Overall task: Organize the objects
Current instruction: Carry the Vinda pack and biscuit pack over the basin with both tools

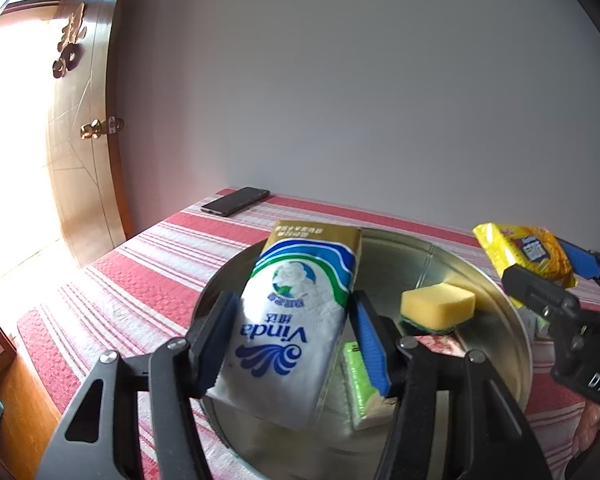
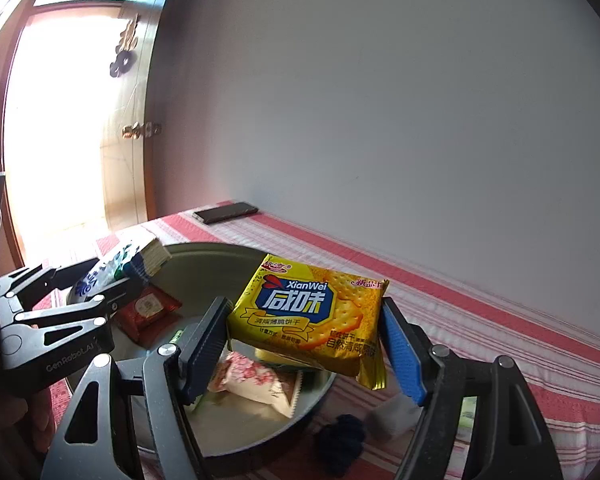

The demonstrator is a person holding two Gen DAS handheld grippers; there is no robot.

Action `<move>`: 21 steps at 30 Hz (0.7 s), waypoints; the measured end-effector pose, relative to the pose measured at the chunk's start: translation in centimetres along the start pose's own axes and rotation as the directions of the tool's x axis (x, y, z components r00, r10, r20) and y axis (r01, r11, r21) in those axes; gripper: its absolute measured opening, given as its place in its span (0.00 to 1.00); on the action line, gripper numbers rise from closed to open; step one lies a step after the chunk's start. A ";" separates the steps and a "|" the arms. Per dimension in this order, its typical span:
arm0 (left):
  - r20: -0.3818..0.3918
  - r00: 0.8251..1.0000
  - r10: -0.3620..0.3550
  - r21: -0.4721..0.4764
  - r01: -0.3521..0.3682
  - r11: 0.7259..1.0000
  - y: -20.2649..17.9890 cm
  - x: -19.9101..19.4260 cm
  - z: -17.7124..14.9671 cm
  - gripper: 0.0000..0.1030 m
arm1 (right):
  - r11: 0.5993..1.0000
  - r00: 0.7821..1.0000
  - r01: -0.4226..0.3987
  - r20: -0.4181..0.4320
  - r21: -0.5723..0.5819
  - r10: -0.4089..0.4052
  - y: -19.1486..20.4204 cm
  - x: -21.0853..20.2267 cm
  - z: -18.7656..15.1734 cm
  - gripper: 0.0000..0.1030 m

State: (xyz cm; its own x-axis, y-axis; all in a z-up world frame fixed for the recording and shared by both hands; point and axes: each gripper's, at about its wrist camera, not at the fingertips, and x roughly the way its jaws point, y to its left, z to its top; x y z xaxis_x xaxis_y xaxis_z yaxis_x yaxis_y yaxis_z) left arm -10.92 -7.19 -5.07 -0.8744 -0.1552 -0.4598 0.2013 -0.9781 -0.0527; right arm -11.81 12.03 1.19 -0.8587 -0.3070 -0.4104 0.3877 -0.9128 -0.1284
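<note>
Left wrist: metal basin (image 1: pixel 512 308) holds yellow sponge (image 1: pixel 438 305), green packet (image 1: pixel 362 388).

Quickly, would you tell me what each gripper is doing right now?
Left gripper: shut on the tissue pack.
Right gripper: shut on the yellow cracker packet.
</note>
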 end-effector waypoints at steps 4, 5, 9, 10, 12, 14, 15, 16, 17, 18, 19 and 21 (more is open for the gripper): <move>-0.021 1.000 0.007 0.000 -0.007 1.000 0.3 0.7 -0.2 0.56 | 1.000 0.999 -0.017 -0.030 -0.005 0.017 0.7 1.1 -0.3 0.73; -0.024 1.000 0.007 0.003 -0.007 1.000 0.2 0.8 -0.3 0.56 | 1.000 0.999 -0.021 -0.038 -0.007 0.021 0.9 1.4 -0.4 0.73; -0.026 1.000 0.013 0.014 -0.013 1.000 0.0 1.0 -0.4 0.56 | 0.999 0.997 -0.039 -0.065 -0.017 0.038 1.5 2.3 -0.7 0.73; -0.027 1.000 0.014 0.015 -0.014 1.000 0.0 1.0 -0.5 0.56 | 0.999 0.997 -0.042 -0.071 -0.019 0.041 1.6 2.5 -0.7 0.73; -0.032 0.999 0.013 0.017 -0.012 1.000 0.0 1.2 -0.6 0.56 | 0.999 0.996 -0.049 -0.078 -0.020 0.047 1.8 2.8 -0.8 0.73; -0.035 0.999 0.016 0.021 -0.015 1.000 -0.1 1.4 -0.7 0.56 | 0.998 0.995 -0.053 -0.084 -0.021 0.051 1.8 3.0 -0.9 0.73; -0.038 0.999 0.015 0.022 -0.014 1.000 -0.1 1.5 -0.8 0.56 | 0.998 0.995 -0.055 -0.087 -0.022 0.052 1.8 3.0 -1.0 0.73; -0.040 0.999 0.011 0.022 -0.010 1.000 -0.1 1.5 -0.8 0.56 | 0.998 0.994 -0.055 -0.091 -0.022 0.053 1.9 3.1 -1.1 0.73; -0.044 0.999 0.010 0.021 -0.009 1.000 -0.2 1.7 -0.9 0.56 | 0.998 0.994 -0.054 -0.092 -0.022 0.052 2.0 3.1 -1.1 0.73; -0.046 0.999 0.011 0.022 -0.010 1.000 -0.2 1.8 -0.9 0.56 | 0.998 0.994 -0.055 -0.095 -0.021 0.053 2.0 3.2 -1.1 0.73; -0.048 0.999 0.011 0.021 -0.010 1.000 -0.2 1.8 -1.0 0.56 | 0.998 0.994 -0.056 -0.096 -0.020 0.054 2.0 3.2 -1.2 0.73; -0.052 0.999 0.011 0.022 -0.010 1.000 -0.2 2.0 -1.1 0.56 | 0.998 0.994 -0.056 -0.098 -0.020 0.054 2.0 3.3 -1.2 0.73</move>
State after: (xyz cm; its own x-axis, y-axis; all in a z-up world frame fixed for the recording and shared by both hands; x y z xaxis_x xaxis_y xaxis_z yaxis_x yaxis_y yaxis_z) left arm -12.25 -7.13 -6.95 -0.8479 -0.1584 -0.5059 0.1999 -0.9794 -0.0285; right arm -13.47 9.50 -1.53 -0.7997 -0.3277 -0.5031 0.4416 -0.8888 -0.1230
